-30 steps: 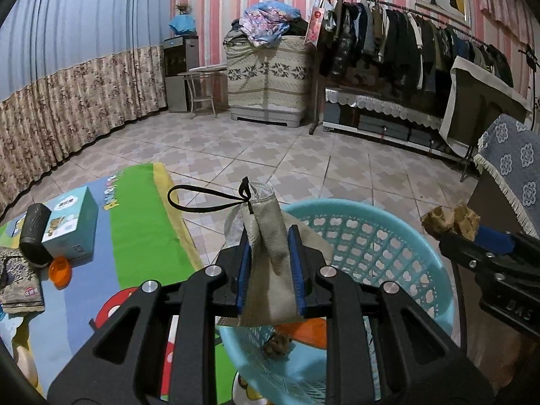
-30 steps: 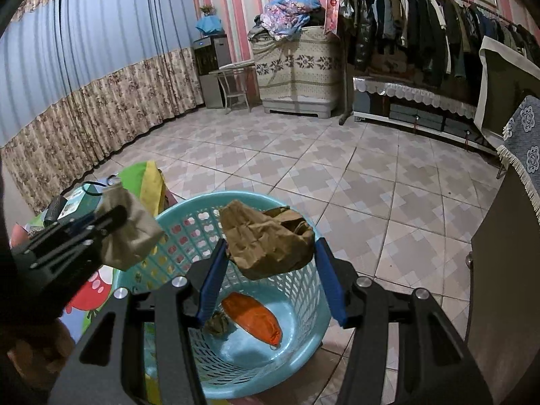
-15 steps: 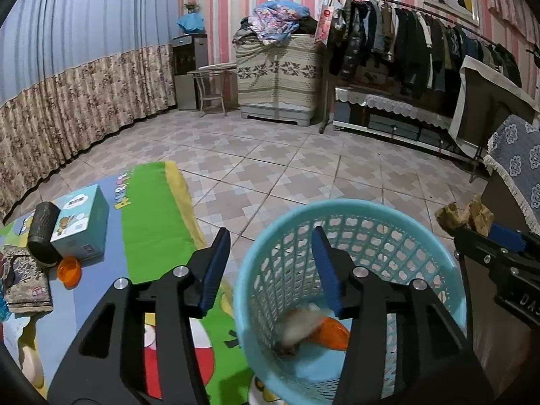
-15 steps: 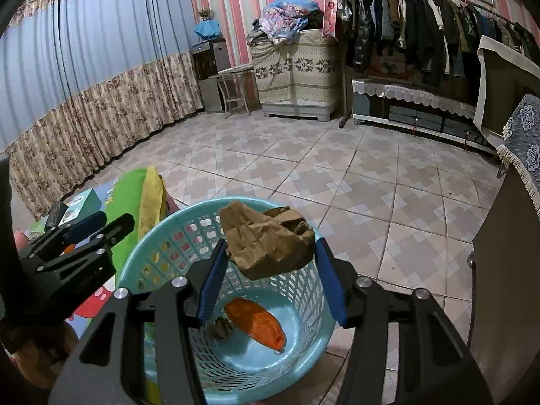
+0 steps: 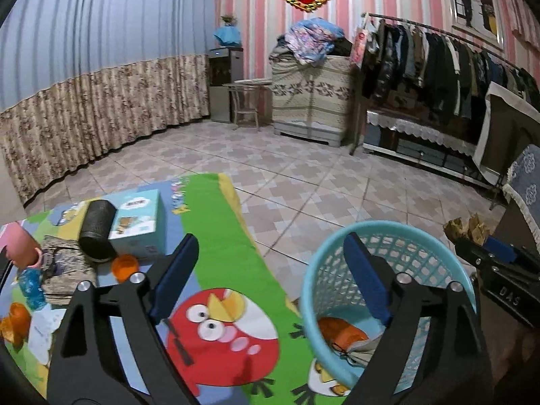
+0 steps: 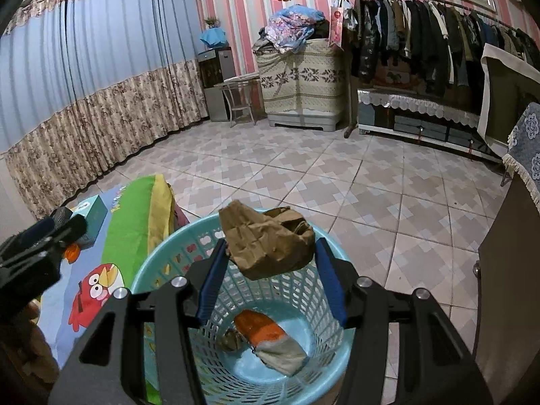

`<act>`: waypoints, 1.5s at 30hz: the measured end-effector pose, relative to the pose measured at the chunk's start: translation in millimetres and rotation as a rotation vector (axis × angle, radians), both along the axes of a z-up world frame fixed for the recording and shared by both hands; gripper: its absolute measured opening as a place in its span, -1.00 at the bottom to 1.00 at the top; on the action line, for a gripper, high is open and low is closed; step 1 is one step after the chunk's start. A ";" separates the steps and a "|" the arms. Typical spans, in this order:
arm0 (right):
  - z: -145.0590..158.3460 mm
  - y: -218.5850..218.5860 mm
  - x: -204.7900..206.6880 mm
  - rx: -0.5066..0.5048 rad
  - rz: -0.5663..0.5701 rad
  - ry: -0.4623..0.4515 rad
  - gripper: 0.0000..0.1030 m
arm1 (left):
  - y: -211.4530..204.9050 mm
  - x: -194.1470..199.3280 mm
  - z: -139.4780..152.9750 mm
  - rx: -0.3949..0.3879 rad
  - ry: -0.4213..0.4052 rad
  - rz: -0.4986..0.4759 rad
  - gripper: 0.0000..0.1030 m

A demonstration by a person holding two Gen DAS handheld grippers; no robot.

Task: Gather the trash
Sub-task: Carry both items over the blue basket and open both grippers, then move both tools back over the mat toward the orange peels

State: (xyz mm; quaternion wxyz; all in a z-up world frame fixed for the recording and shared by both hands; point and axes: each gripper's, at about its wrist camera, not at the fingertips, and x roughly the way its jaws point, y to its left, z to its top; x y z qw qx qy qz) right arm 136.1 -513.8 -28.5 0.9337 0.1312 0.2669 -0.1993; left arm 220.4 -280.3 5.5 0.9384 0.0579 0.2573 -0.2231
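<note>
A light blue plastic basket [image 5: 388, 227] [image 6: 162, 260] stands on the tiled floor beside a play mat. On its bottom lie an orange wrapper [image 6: 260, 330] and a grey drawstring pouch [image 6: 283, 354]. My left gripper [image 5: 270, 239] hangs over the mat's edge, left of the basket. Its jaws are opening wide and nothing is between them. My right gripper [image 6: 270, 246] is above the basket's mouth, shut on a crumpled brown paper bag [image 6: 266, 243]. The left wrist view shows that bag [image 5: 465, 229] at the far right.
On the mat [image 5: 219, 236] to the left lie a teal box [image 5: 138, 222], a black cylinder [image 5: 96, 233], a small orange piece [image 5: 125, 266], a folded patterned cloth [image 5: 64, 270] and a pink cup [image 5: 20, 246]. A dark cabinet [image 6: 506, 270] stands close on the right.
My left gripper opened and let go of the grey pouch, which dropped into the basket. It then drew away to the left over the mat. The right gripper kept still with the paper bag.
</note>
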 end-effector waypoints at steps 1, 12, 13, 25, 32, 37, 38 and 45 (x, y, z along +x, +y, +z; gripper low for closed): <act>-0.2 1.2 2.0 0.000 0.005 -0.003 0.03 | 4.2 0.5 1.7 -0.002 -0.005 0.010 0.73; -5.9 16.5 20.7 -0.006 0.008 -0.002 0.54 | 31.6 0.9 6.8 0.004 -0.040 0.067 0.81; -5.2 18.1 20.7 -0.010 0.008 -0.003 0.61 | 34.2 0.8 6.8 0.004 -0.041 0.071 0.82; 14.2 53.2 19.9 -0.099 0.017 -0.049 0.84 | 97.6 -3.0 12.7 -0.043 -0.045 0.158 0.89; 20.0 107.3 31.2 -0.146 0.103 -0.060 0.84 | 165.5 -8.8 15.5 -0.042 -0.063 0.249 0.89; 17.7 146.2 40.8 -0.140 0.191 -0.054 0.85 | 227.4 -12.5 8.5 -0.021 -0.048 0.333 0.89; 16.1 155.1 43.3 -0.151 0.208 -0.044 0.85 | 242.4 -13.3 5.6 -0.016 -0.040 0.356 0.89; -0.7 206.0 60.8 -0.184 0.320 0.043 0.85 | 325.4 -8.5 -24.1 0.028 0.038 0.460 0.89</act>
